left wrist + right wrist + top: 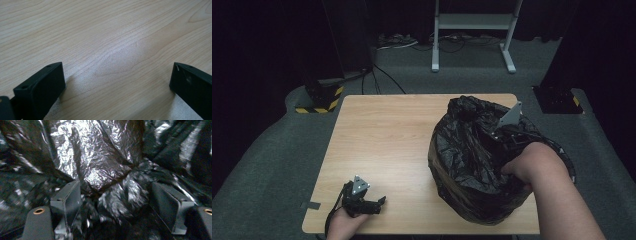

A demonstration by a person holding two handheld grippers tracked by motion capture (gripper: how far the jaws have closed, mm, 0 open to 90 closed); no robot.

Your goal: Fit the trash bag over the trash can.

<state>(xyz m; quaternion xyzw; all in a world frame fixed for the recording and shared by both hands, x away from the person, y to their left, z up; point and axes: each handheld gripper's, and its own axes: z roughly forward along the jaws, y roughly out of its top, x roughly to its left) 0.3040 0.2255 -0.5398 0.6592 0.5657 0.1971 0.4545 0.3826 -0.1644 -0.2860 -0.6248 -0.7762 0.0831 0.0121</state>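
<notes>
A crumpled black plastic bag (pixel 467 160) stands on the right half of the light wooden table (pixel 382 135), its mouth open upward. My right hand reaches into that mouth from the near right, and the grey plate of the right gripper (pixel 511 116) sticks out above the rim. In the right gripper view the right gripper (pixel 115 197) stands open inside the bag (pixel 100 165), with glossy folds of plastic between the jaws and neither pad pressing on them. My left gripper (pixel 381 202) rests at the table's near left corner. It is open (pixel 117 82) over bare wood.
The table's near edge runs just under the left hand. Grey carpet surrounds the table. A white metal stand (pixel 472 22) and cables lie on the floor behind it. A black-and-yellow striped base (pixel 319 100) sits at the far left, and a dark base (pixel 557 97) at the far right.
</notes>
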